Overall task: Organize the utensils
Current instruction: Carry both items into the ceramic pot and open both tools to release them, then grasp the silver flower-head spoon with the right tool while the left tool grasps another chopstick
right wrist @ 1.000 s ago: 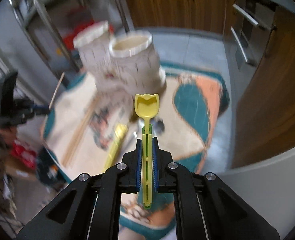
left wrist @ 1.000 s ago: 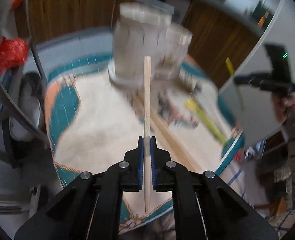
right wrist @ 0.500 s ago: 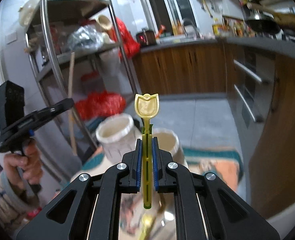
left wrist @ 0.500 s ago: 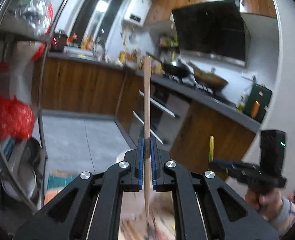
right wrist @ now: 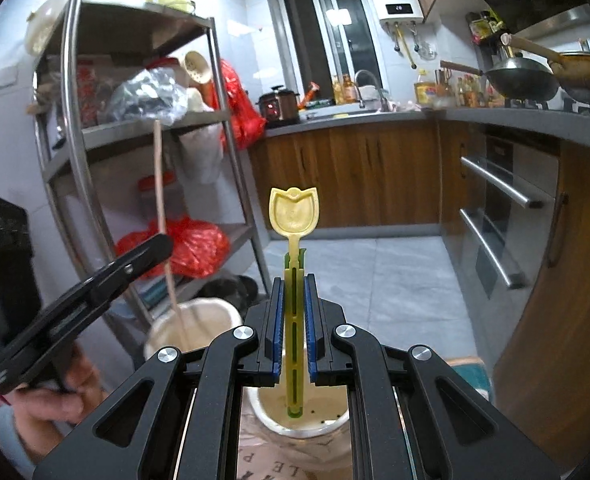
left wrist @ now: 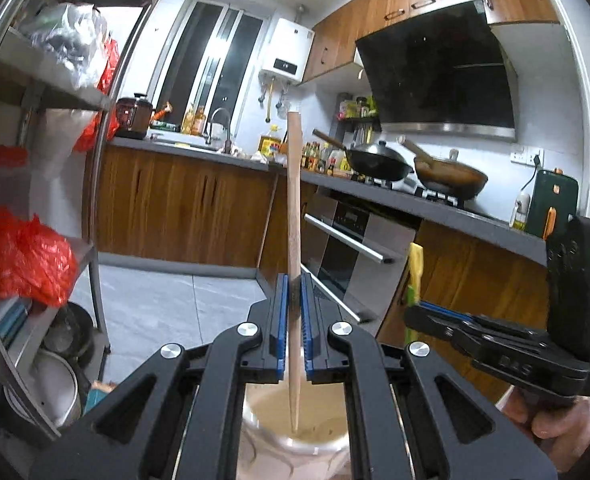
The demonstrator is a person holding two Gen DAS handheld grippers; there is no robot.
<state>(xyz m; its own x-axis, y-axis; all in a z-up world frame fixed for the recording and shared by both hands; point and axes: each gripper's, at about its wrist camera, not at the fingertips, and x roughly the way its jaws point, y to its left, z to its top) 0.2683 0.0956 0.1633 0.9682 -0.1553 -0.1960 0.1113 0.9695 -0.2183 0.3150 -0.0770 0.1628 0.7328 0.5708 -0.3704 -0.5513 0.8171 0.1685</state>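
My left gripper (left wrist: 293, 292) is shut on a wooden chopstick (left wrist: 295, 200), held upright with its lower tip inside the mouth of a white holder cup (left wrist: 295, 440). My right gripper (right wrist: 293, 292) is shut on a yellow-green plastic spoon (right wrist: 293, 212), bowl up, its handle end inside a second white cup (right wrist: 303, 420). In the right wrist view the left gripper (right wrist: 151, 248), the chopstick (right wrist: 163, 216) and its cup (right wrist: 191, 328) show at left. In the left wrist view the right gripper (left wrist: 419, 312) and the spoon (left wrist: 415, 272) show at right.
A steel shelf rack (right wrist: 75, 128) with red bags (right wrist: 191, 248) stands at left. Wooden cabinets (right wrist: 355, 176), an oven (right wrist: 495, 232) and a counter with woks (left wrist: 379, 164) line the back and right. Grey tiled floor (right wrist: 355, 280) lies beyond the cups.
Both grippers have tilted up from looking down at the patterned mat to level. The chopstick and the spoon now stand upright with their lower ends in the cups.
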